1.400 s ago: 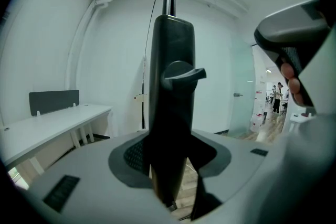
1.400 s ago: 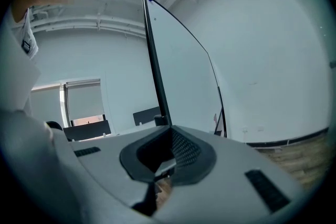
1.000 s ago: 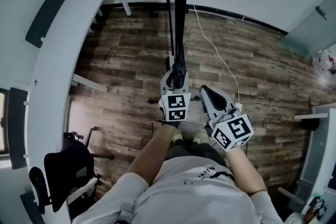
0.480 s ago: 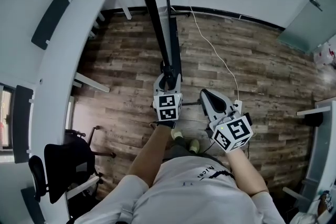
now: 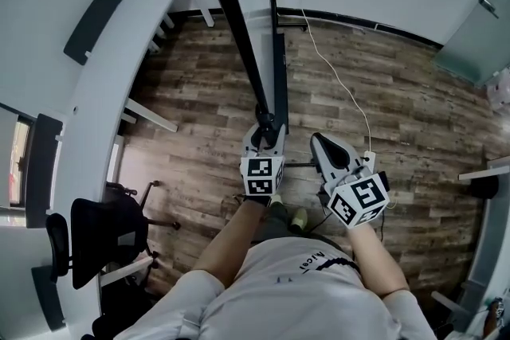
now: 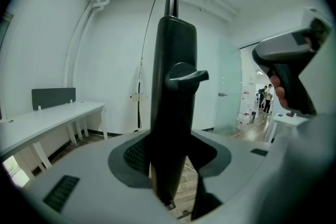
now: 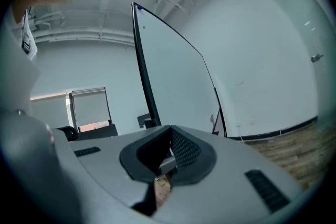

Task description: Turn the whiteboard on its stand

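Seen from above, the whiteboard [image 5: 231,20] is a thin black edge slanting from the top of the head view down to my left gripper [image 5: 264,127]. That gripper is shut on the board's black frame [image 6: 173,86], which fills the space between its jaws just below a small latch [image 6: 185,76]. The stand's dark base bar [image 5: 279,76] lies on the wood floor beside it. My right gripper [image 5: 321,143] hangs free to the right, jaws together and empty. In the right gripper view the white board face [image 7: 173,86] stands upright beyond that gripper [image 7: 163,170].
A long white desk [image 5: 103,91] curves along the left wall, with a black chair [image 5: 100,239] below it. A white cable [image 5: 335,84] trails across the floor to the right of the stand. A glass door [image 5: 470,44] stands at the far right, near another desk edge [image 5: 486,171].
The board's top edge has swung from pointing straight up in the head view to leaning left. My left gripper has stayed on the frame, and the right gripper has barely moved.
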